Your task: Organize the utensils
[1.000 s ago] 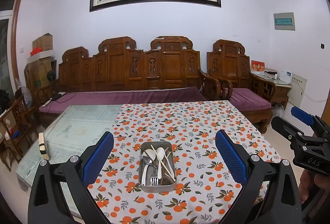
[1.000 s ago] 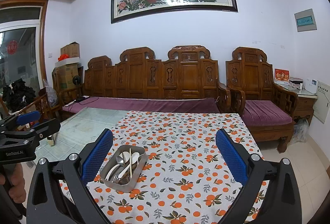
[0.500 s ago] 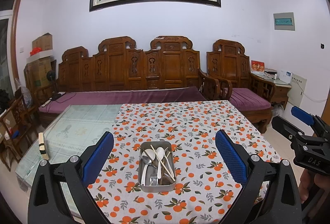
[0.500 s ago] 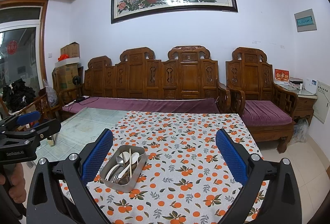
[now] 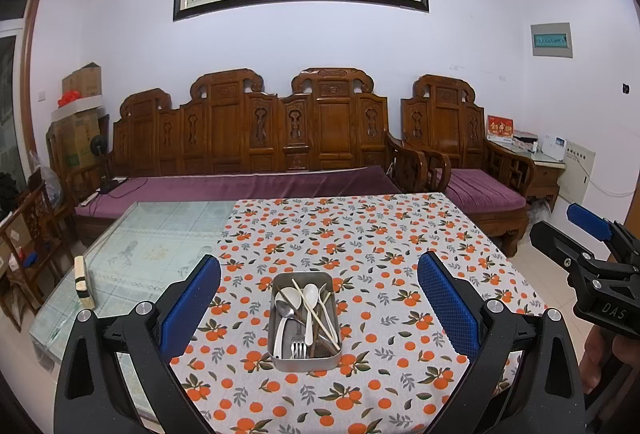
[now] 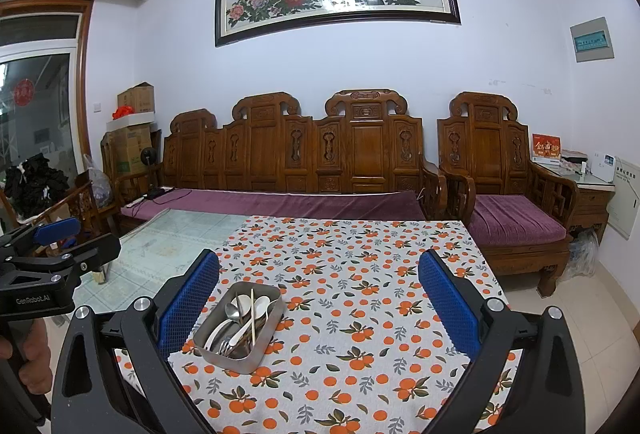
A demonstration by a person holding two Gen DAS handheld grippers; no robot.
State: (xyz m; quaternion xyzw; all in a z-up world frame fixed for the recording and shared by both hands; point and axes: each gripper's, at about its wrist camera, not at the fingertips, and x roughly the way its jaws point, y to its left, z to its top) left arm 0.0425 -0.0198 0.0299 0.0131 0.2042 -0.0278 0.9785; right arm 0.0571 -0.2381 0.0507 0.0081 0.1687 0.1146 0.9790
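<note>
Your left gripper (image 5: 318, 308) hangs above the metal tray (image 5: 305, 362), jaws wide apart, nothing between them. Your right gripper (image 6: 318, 308) is also spread wide and empty, off to the tray's (image 6: 232, 356) right. The tray sits on the orange-print tablecloth (image 5: 380, 254), near its front edge. Inside the tray: white spoons (image 5: 310, 298), a metal spoon (image 5: 283, 310), a fork (image 5: 297, 346) and chopsticks (image 5: 320, 318), all jumbled. A small block (image 5: 82, 280) stands on the bare glass, left of the tray.
</note>
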